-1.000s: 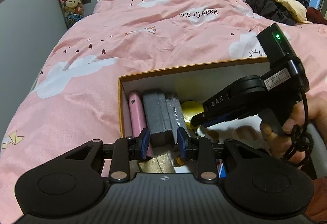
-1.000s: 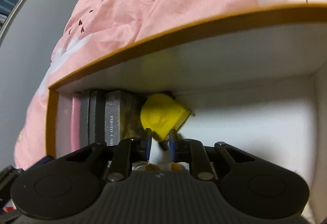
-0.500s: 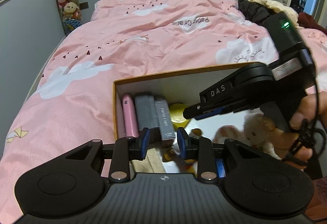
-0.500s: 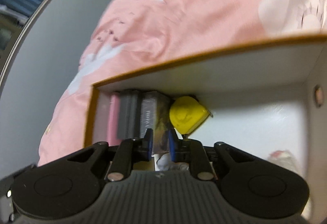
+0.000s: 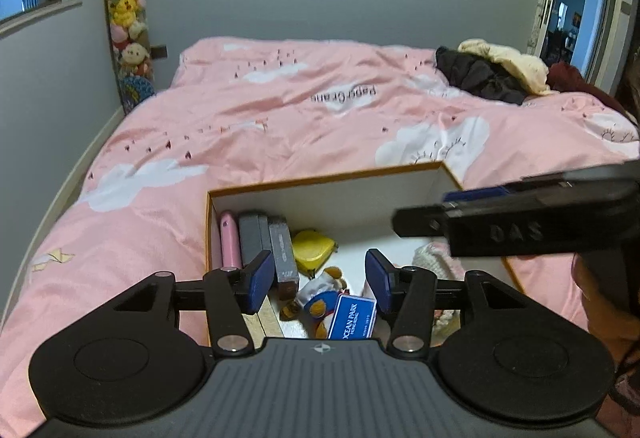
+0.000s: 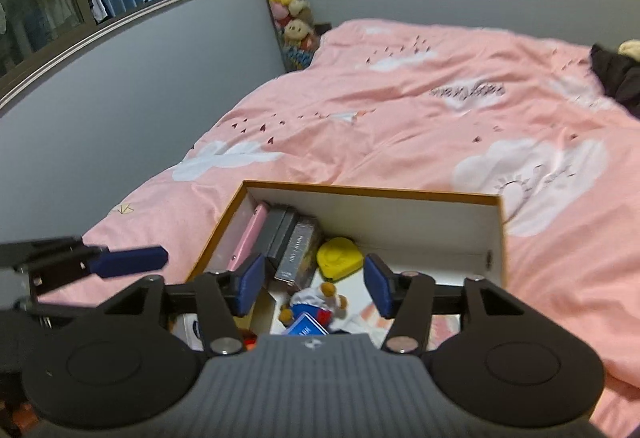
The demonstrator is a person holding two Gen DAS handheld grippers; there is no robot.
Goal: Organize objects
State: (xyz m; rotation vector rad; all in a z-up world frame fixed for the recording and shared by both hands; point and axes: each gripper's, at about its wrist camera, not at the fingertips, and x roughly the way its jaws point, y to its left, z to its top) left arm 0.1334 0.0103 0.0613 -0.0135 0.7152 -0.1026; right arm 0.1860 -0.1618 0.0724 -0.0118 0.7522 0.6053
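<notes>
Your left gripper (image 5: 318,280) and right gripper (image 6: 314,284) – jaws wide apart, empty. Box (image 5: 320,182) at 12 o'clock: books upright – plush toy (image 6: 316,302), card loose, unsorted.

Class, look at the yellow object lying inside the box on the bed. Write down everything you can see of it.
The yellow, rounded, glossy plastic-looking object is flat-faced, with a faint raised emblem on top and a small tab at one corner. It lies tilted on the white floor of the orange-rimmed cardboard box, near the far wall, right beside the dark upright book-like case; contact is unclear. A small plush toy lies just in front of it. Neither hand-held gripper touches it.
</notes>
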